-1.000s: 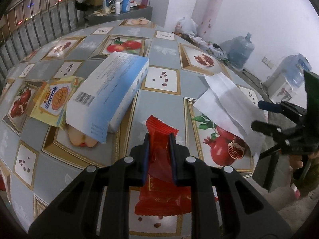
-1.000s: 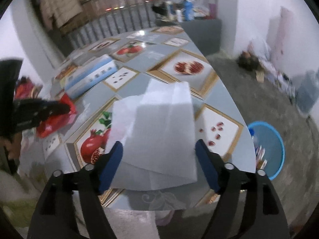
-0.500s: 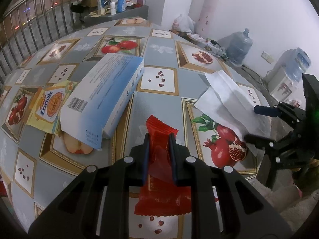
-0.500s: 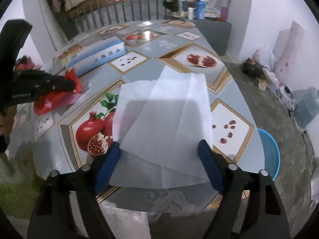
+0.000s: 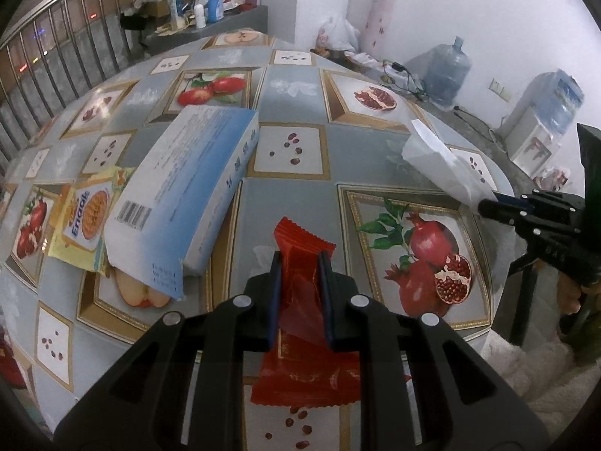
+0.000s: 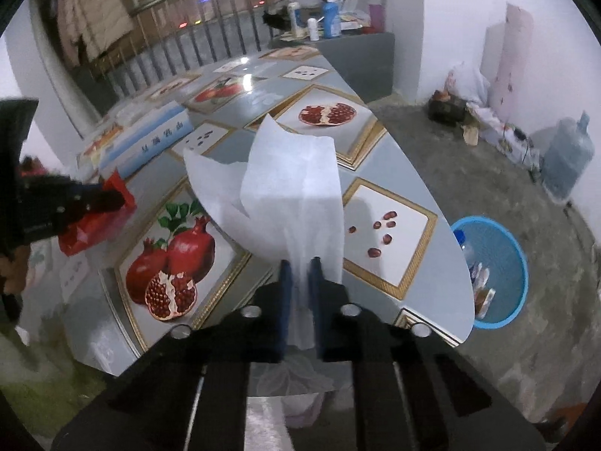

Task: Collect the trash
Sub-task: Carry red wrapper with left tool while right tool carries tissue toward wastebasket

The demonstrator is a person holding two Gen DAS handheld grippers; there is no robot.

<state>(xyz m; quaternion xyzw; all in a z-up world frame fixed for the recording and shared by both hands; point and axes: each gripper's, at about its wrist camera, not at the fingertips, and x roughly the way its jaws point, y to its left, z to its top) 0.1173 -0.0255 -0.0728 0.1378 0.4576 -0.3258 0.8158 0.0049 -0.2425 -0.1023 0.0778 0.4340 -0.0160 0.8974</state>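
Observation:
My left gripper [image 5: 299,263] is shut on a red snack wrapper [image 5: 304,357], which hangs between the blue pads over the near edge of the fruit-patterned table [image 5: 293,90]. My right gripper [image 6: 299,268] is shut on a white tissue [image 6: 296,191], now bunched and standing up from the table's edge. The left wrist view shows the same tissue [image 5: 443,161] pinched by the right gripper [image 5: 484,205] at the right side. In the right wrist view the red wrapper [image 6: 94,221] and the left gripper [image 6: 112,197] appear at the left.
A blue and white box [image 5: 184,188] lies on a yellow Enaak packet [image 5: 82,221] at the table's left. A blue basket [image 6: 496,270] holding trash stands on the floor right of the table. A water jug [image 5: 447,71] and railing [image 5: 56,52] lie beyond.
The right gripper's jaws have closed from wide apart onto the tissue, which went from lying flat to bunched and lifted. The left gripper keeps holding the red wrapper.

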